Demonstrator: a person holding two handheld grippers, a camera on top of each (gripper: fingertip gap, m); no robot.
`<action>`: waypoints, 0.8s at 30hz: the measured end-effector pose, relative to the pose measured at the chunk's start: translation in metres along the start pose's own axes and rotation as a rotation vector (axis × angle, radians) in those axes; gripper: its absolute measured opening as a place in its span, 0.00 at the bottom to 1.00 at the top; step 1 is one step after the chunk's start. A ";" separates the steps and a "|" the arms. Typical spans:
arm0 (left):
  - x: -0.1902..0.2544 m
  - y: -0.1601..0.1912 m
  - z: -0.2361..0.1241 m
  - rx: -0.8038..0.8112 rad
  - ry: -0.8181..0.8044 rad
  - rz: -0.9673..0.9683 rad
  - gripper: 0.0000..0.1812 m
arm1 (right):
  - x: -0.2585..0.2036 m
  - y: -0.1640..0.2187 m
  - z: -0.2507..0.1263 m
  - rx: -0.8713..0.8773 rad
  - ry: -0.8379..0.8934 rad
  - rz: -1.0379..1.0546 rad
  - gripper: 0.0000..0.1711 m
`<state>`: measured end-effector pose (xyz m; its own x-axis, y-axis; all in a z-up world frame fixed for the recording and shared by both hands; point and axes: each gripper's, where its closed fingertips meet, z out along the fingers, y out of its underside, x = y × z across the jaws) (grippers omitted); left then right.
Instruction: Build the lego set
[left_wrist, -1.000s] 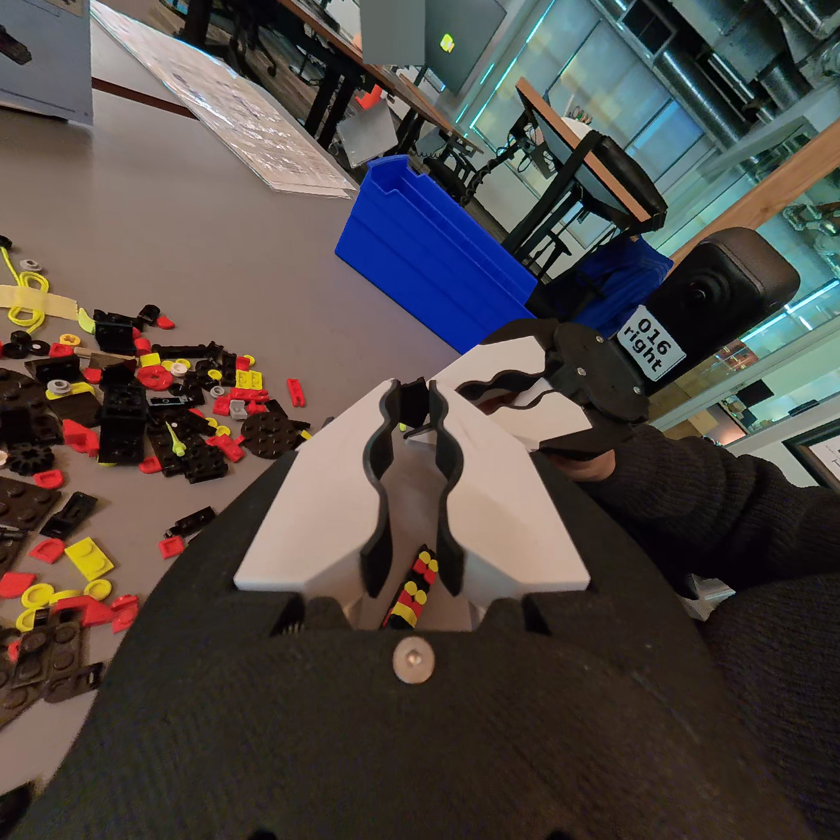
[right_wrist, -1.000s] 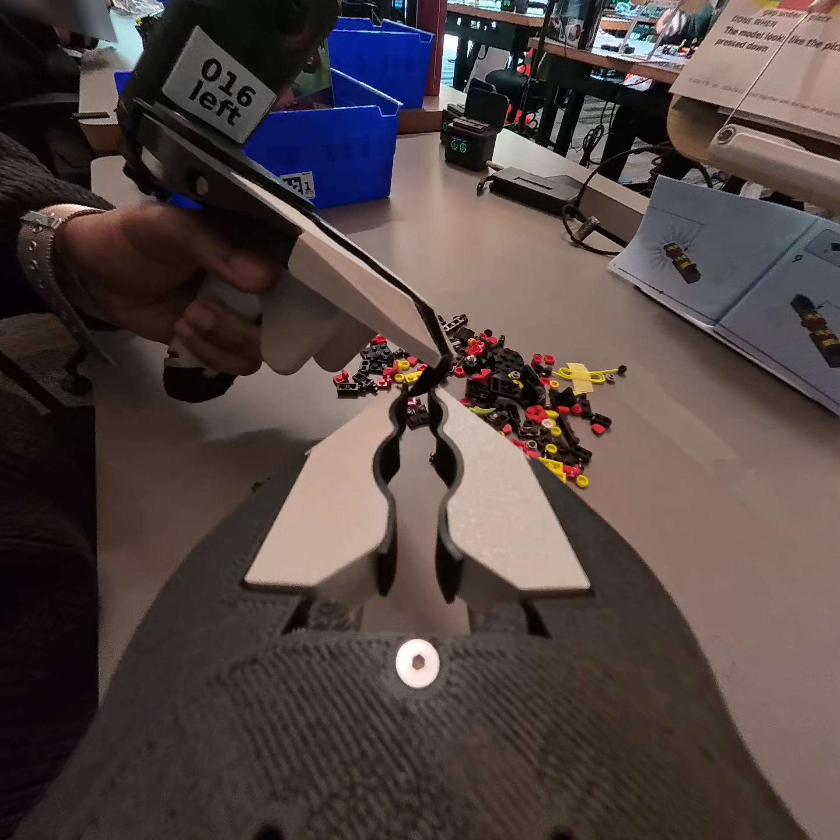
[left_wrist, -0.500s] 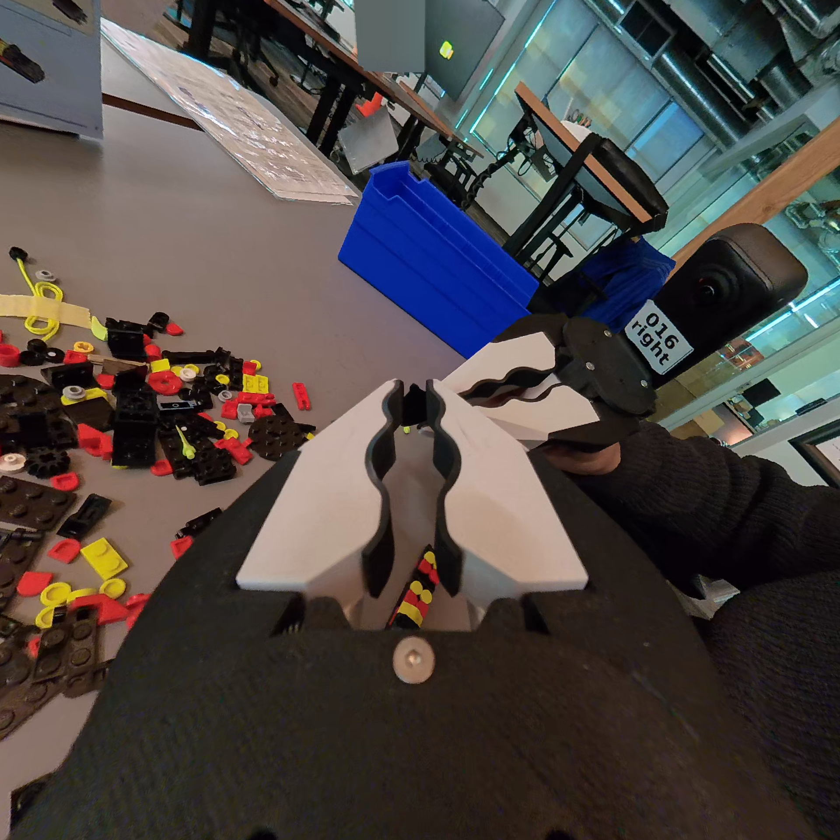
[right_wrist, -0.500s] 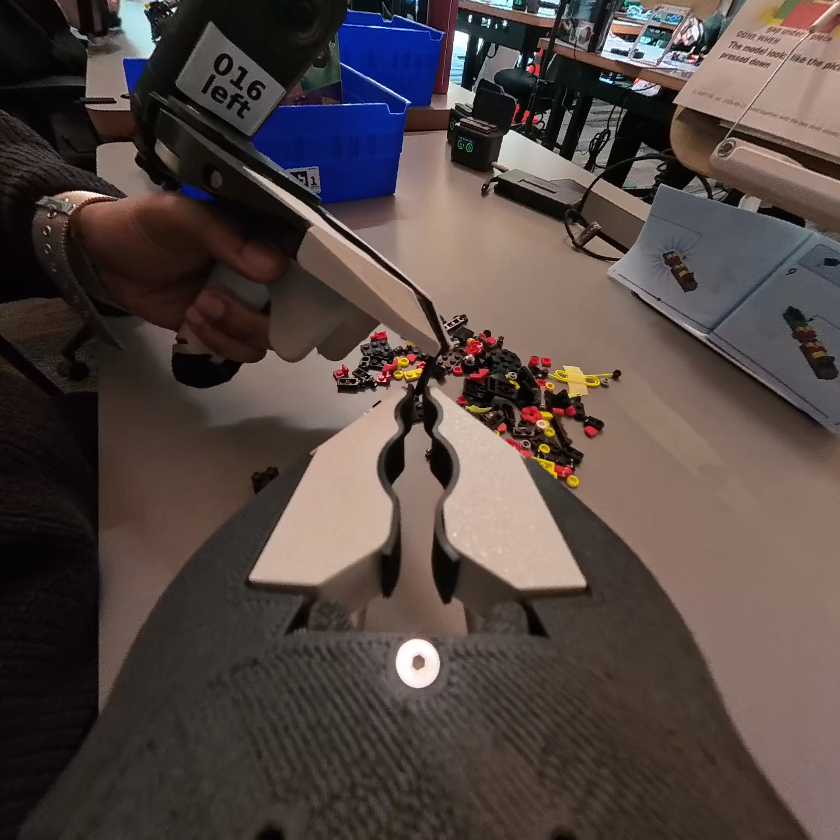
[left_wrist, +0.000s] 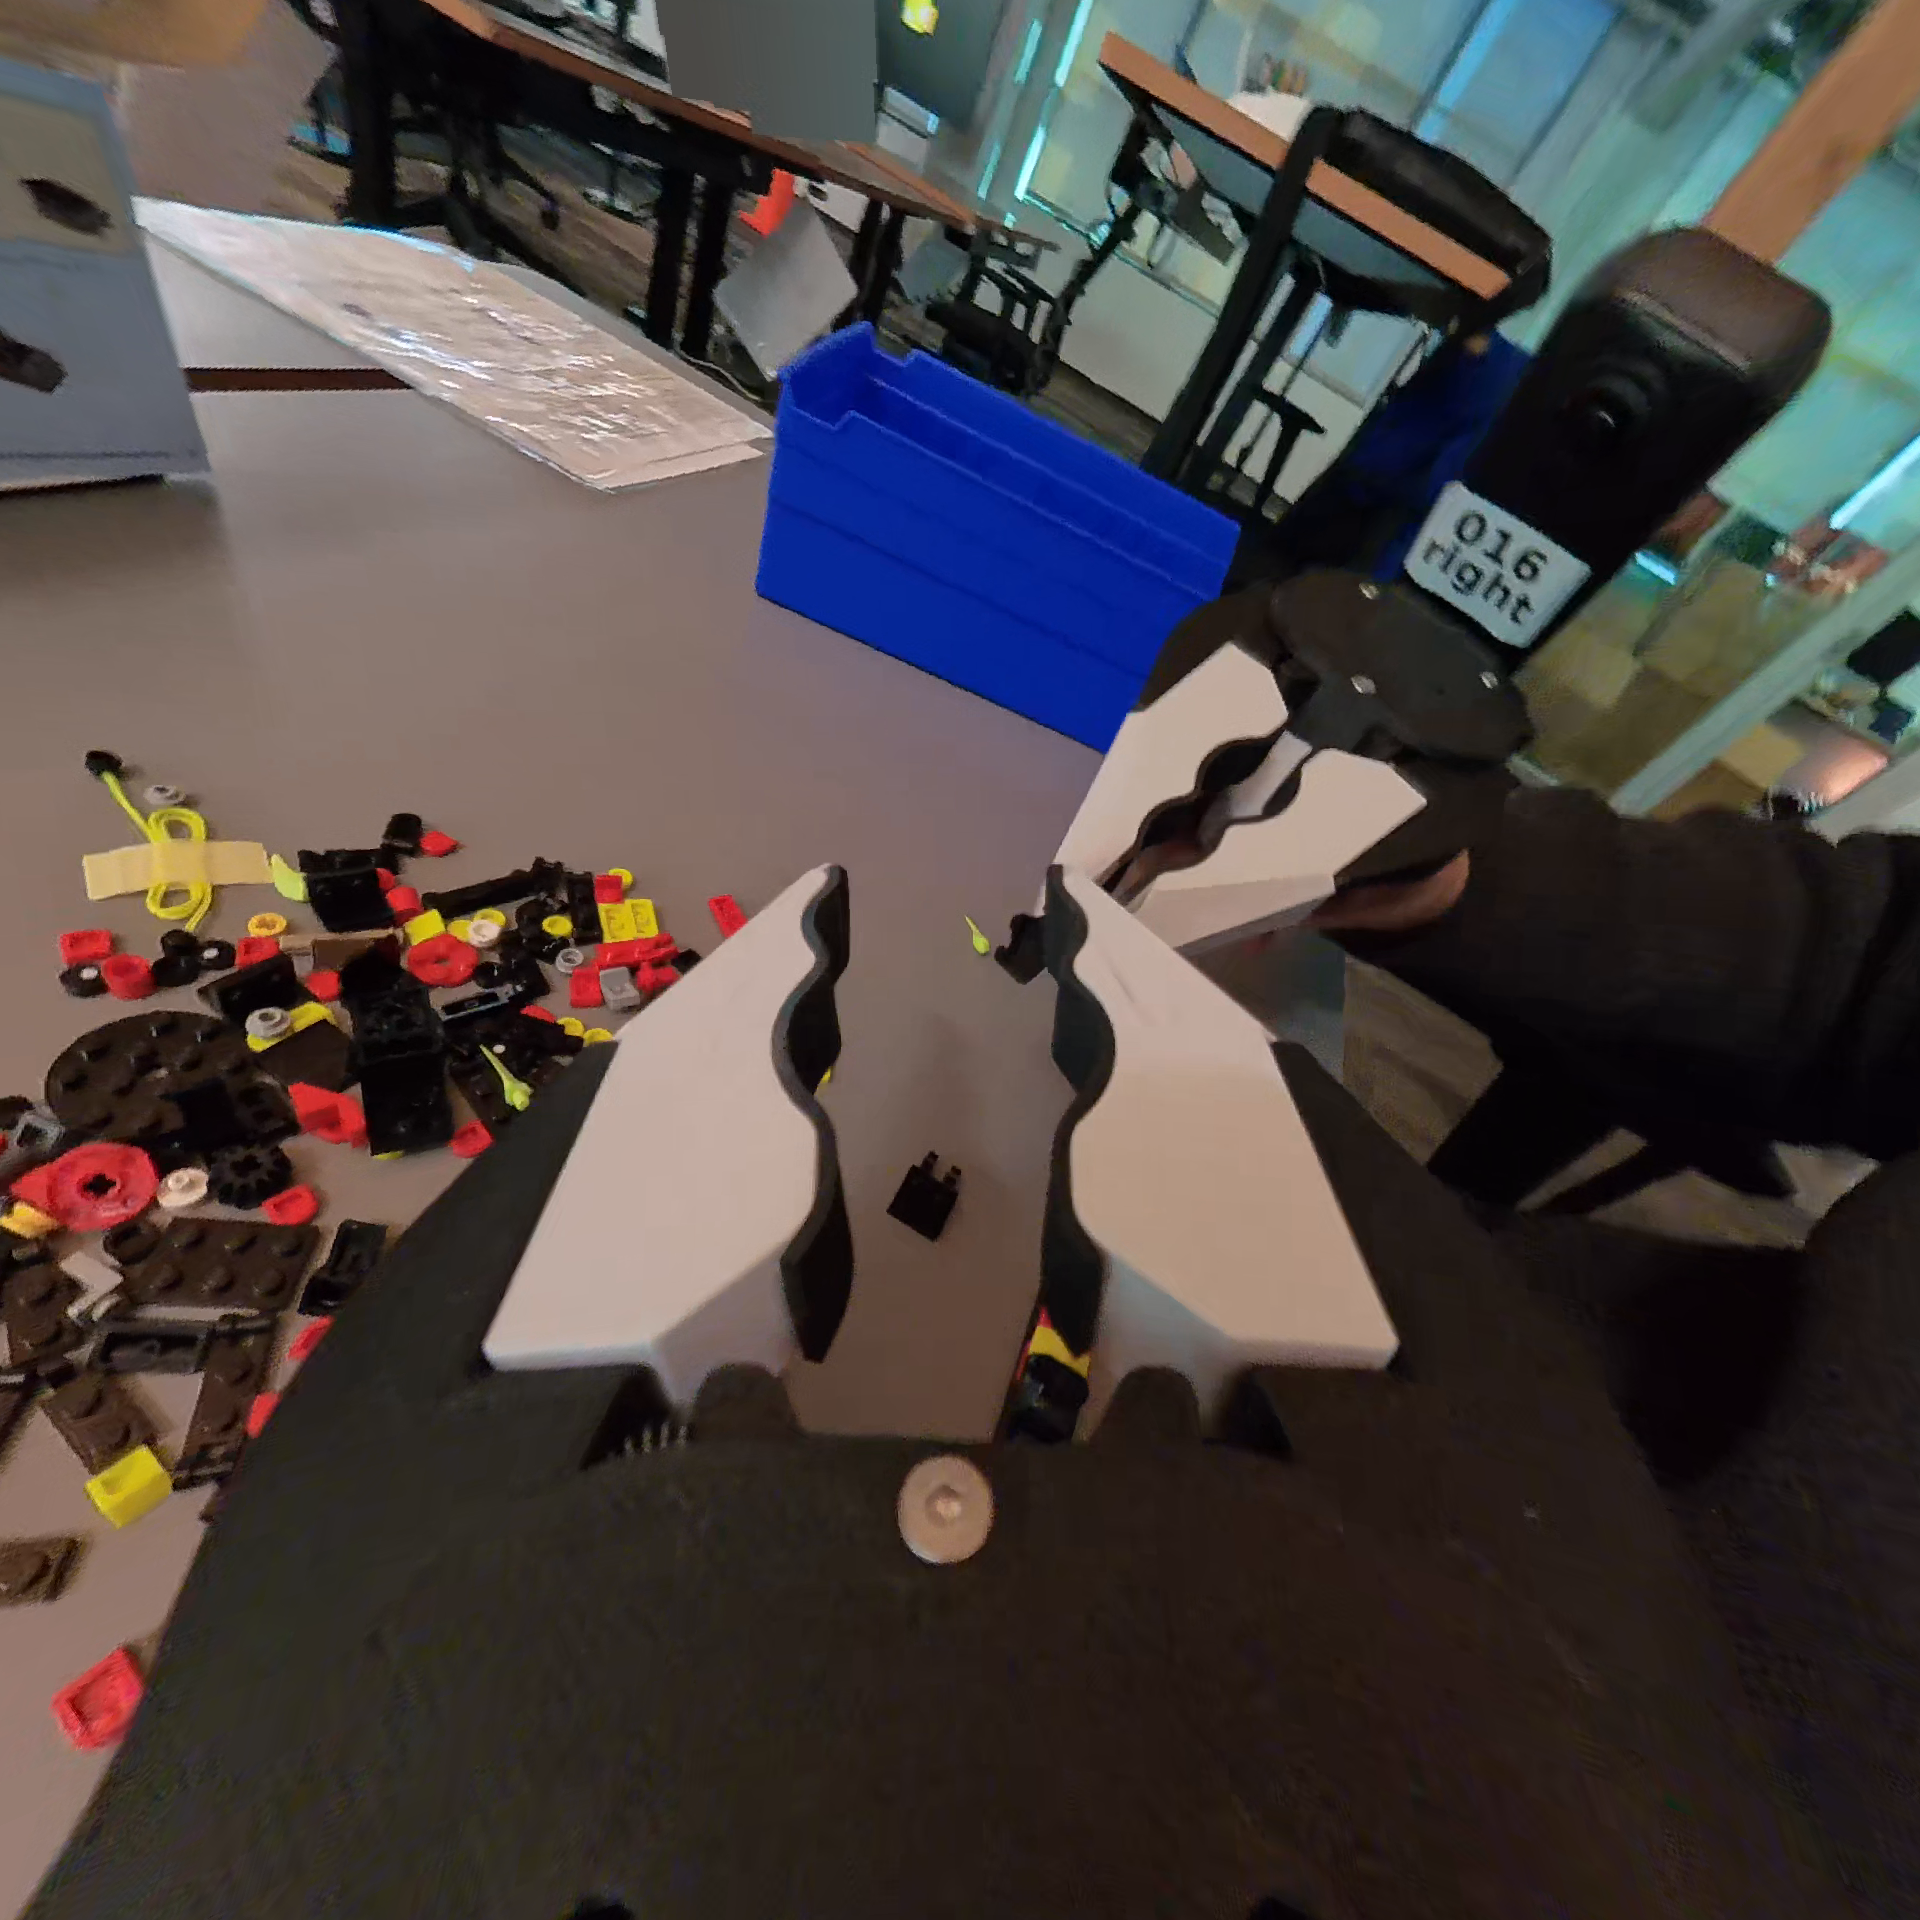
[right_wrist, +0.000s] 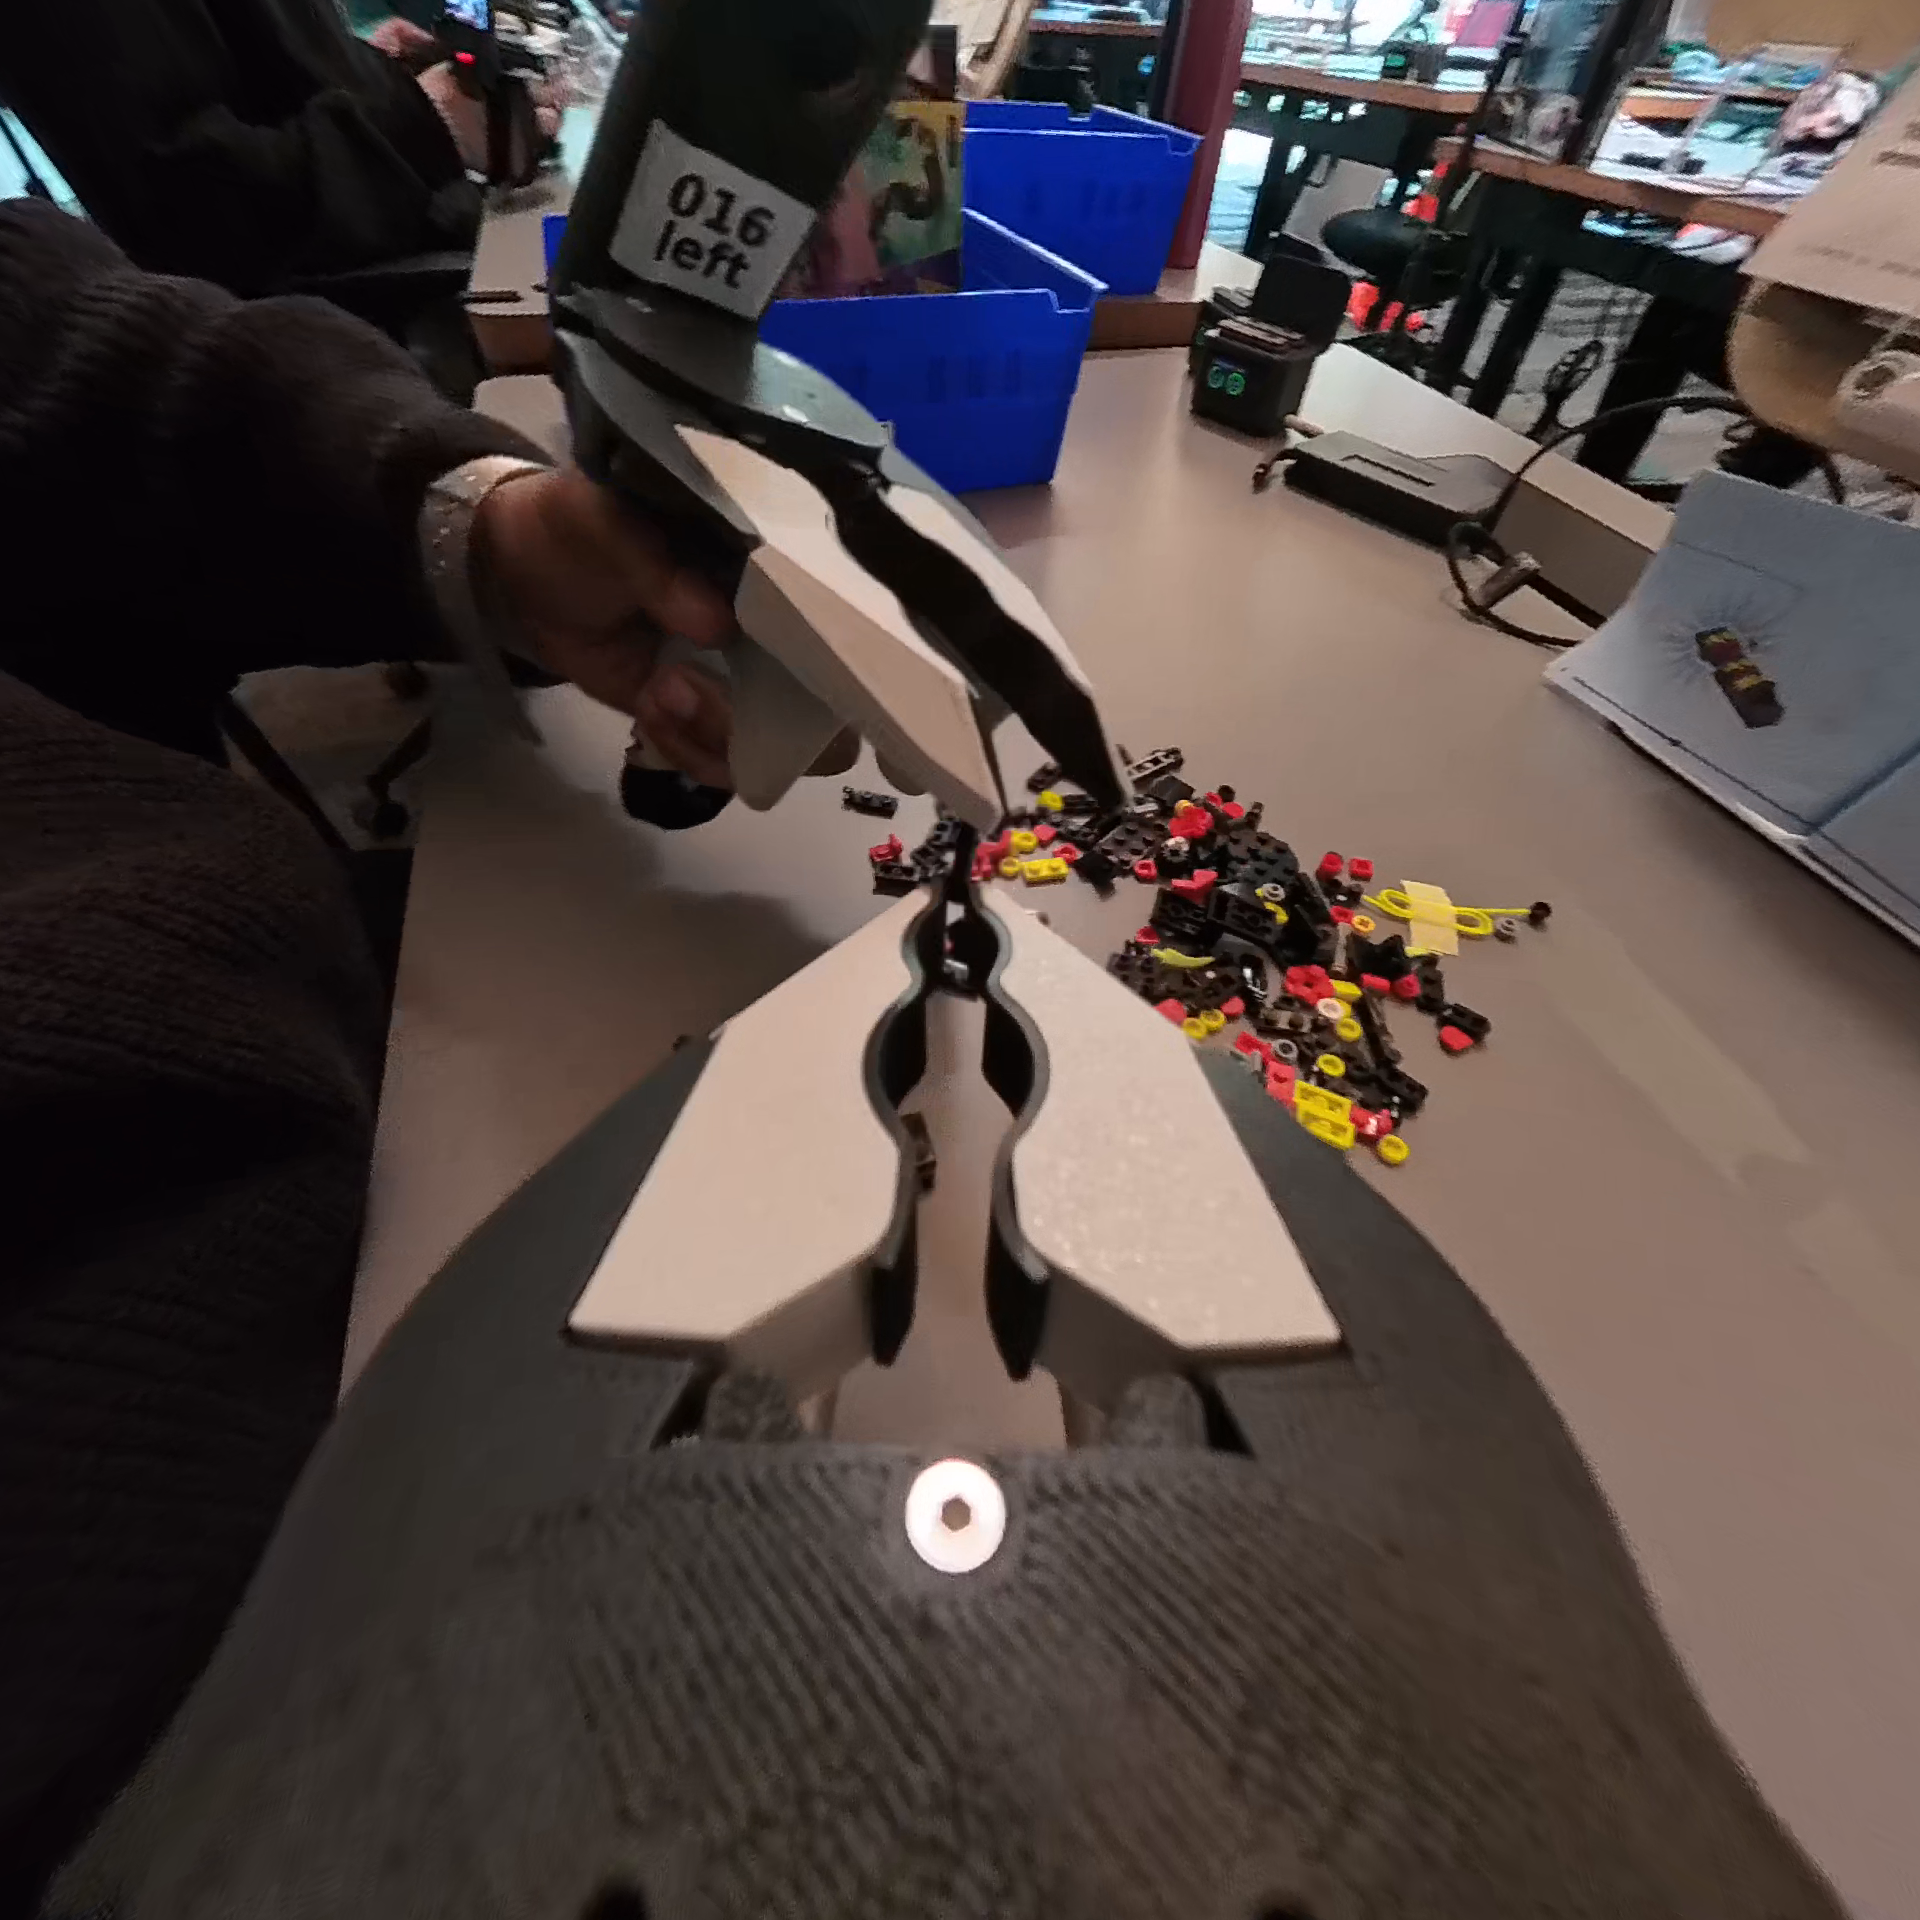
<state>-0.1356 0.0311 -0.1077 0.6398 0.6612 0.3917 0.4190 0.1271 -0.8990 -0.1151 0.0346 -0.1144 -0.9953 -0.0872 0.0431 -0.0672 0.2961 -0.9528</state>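
Bin (right_wrist: 935, 384) blue, on table (right_wrist: 1247, 644); contents hidden; bricks (right_wrist: 1247, 935) loose beside.

Your left tongs (left_wrist: 945, 925) gape wide (tilted downward); your right tongs (right_wrist: 961, 914) are pinched nearly closed, tips alongside.

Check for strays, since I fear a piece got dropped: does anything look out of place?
Yes: one small black piece lies alone on the table, seen between the open left gripper's fingers, apart from the loose pile. The right gripper is shut on a tiny black part.
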 end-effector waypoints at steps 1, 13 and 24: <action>0.002 0.002 0.000 -0.011 0.009 0.020 0.20 | -0.002 0.001 0.000 -0.003 -0.021 -0.002 0.01; 0.024 0.011 0.000 -0.046 0.140 0.086 0.14 | -0.008 -0.002 -0.006 0.032 -0.136 0.078 0.01; 0.020 0.017 0.004 -0.063 0.100 0.140 0.17 | 0.004 0.013 -0.017 -0.013 -0.139 0.058 0.01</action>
<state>-0.1181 0.0495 -0.1163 0.7541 0.5923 0.2839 0.3590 -0.0097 -0.9333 -0.1212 0.0544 -0.1213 -0.9783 -0.1999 -0.0549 -0.0113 0.3163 -0.9486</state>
